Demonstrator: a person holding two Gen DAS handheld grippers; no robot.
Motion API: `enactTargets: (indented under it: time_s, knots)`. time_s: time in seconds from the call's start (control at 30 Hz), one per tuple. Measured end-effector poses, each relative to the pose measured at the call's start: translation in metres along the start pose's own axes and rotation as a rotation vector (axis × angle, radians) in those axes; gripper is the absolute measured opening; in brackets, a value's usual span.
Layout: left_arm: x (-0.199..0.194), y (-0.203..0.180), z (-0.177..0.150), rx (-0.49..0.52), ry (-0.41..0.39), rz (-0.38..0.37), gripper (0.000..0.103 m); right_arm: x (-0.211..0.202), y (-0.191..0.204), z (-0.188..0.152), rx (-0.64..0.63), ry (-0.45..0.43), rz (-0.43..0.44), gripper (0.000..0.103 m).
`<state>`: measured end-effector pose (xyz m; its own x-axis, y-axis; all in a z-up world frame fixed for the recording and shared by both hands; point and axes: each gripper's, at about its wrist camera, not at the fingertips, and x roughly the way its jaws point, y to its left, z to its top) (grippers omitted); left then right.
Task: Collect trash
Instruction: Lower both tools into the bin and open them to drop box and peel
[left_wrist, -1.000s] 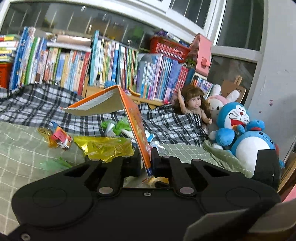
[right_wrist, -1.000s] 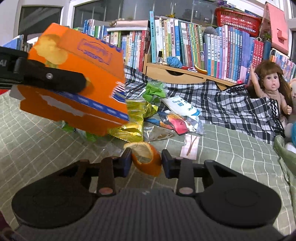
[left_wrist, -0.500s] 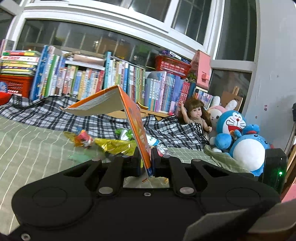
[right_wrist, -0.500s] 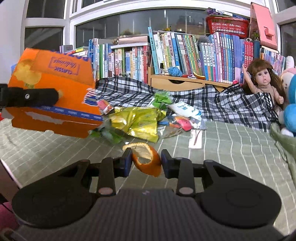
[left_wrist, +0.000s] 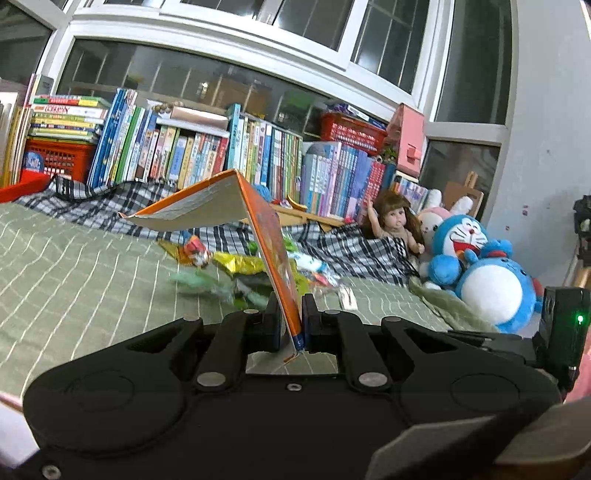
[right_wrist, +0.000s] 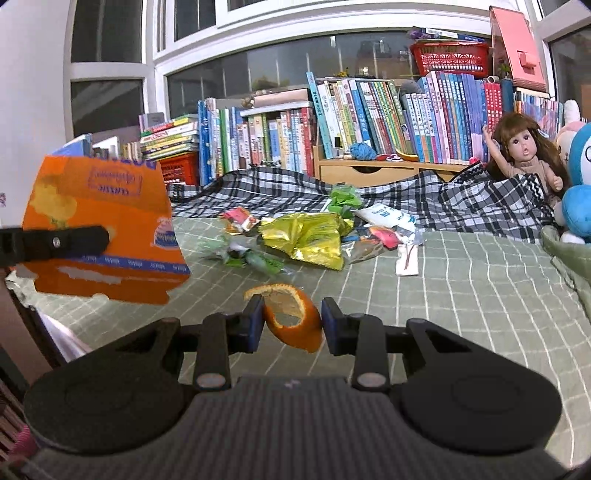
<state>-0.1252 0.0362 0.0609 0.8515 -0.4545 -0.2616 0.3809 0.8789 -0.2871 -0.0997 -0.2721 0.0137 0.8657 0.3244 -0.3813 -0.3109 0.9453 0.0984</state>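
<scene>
My left gripper (left_wrist: 289, 317) is shut on the edge of a flattened orange carton (left_wrist: 273, 240), which stands up and folds over to the left. In the right wrist view the same orange carton (right_wrist: 107, 229) hangs at the left above the bed's edge, with a black finger (right_wrist: 70, 242) of the left gripper across it. My right gripper (right_wrist: 291, 321) is shut on a curled piece of orange peel (right_wrist: 295, 325). Beyond both lies a heap of wrappers on the green checked bedspread (right_wrist: 461, 288): a gold foil bag (right_wrist: 306, 240), green wrappers (right_wrist: 251, 258) and a white packet (right_wrist: 384, 216).
A black-and-white plaid blanket (right_wrist: 461, 206) lies behind the trash. Rows of books (right_wrist: 369, 114) and a red basket (right_wrist: 448, 59) stand along the window. A doll (right_wrist: 524, 155) and blue plush toys (left_wrist: 491, 280) sit at the right. The bed's edge (right_wrist: 33, 314) drops off at left.
Both grippers have drawn back from the trash heap toward the bed's edge, each keeping its hold. The wrappers now look smaller and farther away in both views.
</scene>
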Motion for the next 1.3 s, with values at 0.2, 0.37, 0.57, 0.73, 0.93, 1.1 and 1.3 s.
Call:
enactTargets:
  time_s: [0.2, 0.37, 0.57, 0.73, 0.93, 1.1, 1.3]
  knots:
    - [-0.033, -0.003, -0.019, 0.028, 0.038, -0.040, 0.010, -0.028, 0.013, -0.019, 0.013, 0.008, 0.046, 0.039]
    - [-0.059, -0.003, -0.039, 0.022, 0.103, -0.081, 0.010, -0.050, 0.020, -0.038, 0.044, 0.034, 0.090, 0.039]
    - [-0.078, -0.006, -0.067, 0.021, 0.204, -0.107, 0.011, -0.063, 0.028, -0.064, 0.051, 0.107, 0.105, 0.039]
    - [-0.075, -0.011, -0.094, 0.033, 0.321, -0.101, 0.011, -0.060, 0.031, -0.085, 0.058, 0.175, 0.097, 0.039]
    - [-0.060, -0.008, -0.122, 0.019, 0.442, -0.052, 0.011, -0.050, 0.029, -0.106, 0.094, 0.234, 0.091, 0.040]
    - [-0.045, -0.007, -0.141, -0.002, 0.517, -0.043, 0.011, -0.041, 0.029, -0.115, 0.106, 0.265, 0.098, 0.040]
    - [-0.029, -0.012, -0.158, 0.016, 0.583, -0.026, 0.012, -0.033, 0.031, -0.120, 0.107, 0.291, 0.103, 0.041]
